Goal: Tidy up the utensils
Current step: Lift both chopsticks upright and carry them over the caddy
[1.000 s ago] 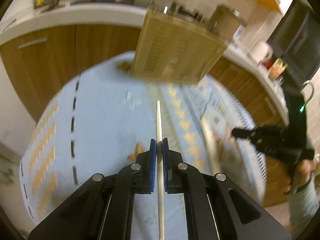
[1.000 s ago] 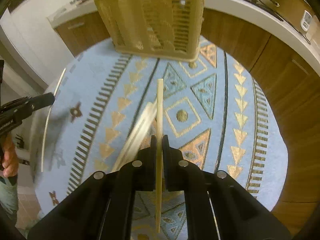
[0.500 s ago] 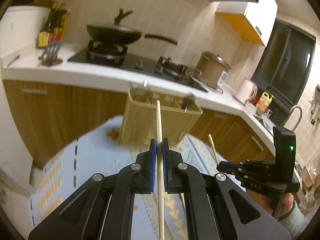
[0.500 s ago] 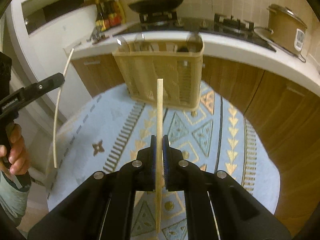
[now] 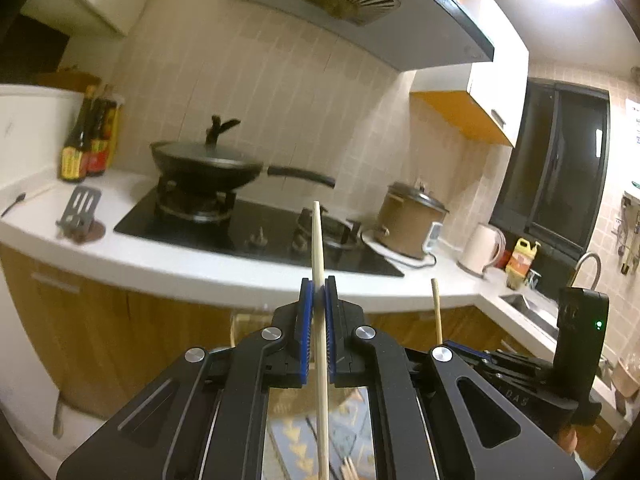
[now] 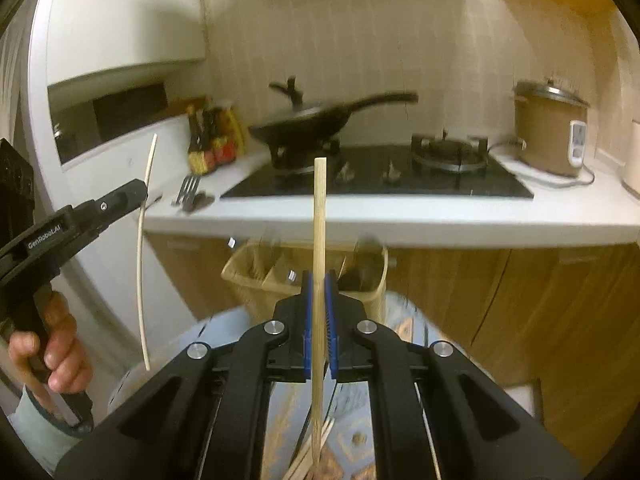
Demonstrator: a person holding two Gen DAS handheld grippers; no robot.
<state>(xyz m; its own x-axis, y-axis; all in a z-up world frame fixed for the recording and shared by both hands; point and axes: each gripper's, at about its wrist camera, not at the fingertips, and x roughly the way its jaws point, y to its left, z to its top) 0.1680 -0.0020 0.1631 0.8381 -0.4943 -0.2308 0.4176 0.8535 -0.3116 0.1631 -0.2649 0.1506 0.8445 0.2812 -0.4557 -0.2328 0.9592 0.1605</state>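
Observation:
My left gripper [image 5: 319,290] is shut on a pale chopstick [image 5: 318,240] that stands upright between its blue pads. It also shows in the right wrist view [image 6: 141,236], at the far left. My right gripper [image 6: 319,284] is shut on a wooden chopstick [image 6: 319,216], also upright; its tip shows in the left wrist view [image 5: 436,308]. Both are lifted well above the table. A beige slotted utensil basket [image 6: 256,284] with several utensils stands behind the right gripper. More chopsticks [image 6: 308,456] lie on the blue patterned tablecloth [image 6: 352,432] below.
A white counter [image 5: 160,268] runs behind with a black stove [image 5: 256,232], a wok [image 5: 208,164], sauce bottles [image 5: 86,140], a brown rice cooker [image 5: 412,220], a kettle [image 5: 480,248] and a sink tap [image 5: 584,268]. Wooden cabinets [image 6: 520,312] stand below it.
Both grippers have tilted upward and risen with their chopsticks. The views went from looking down at the tablecloth and basket to looking across at the counter and stove.

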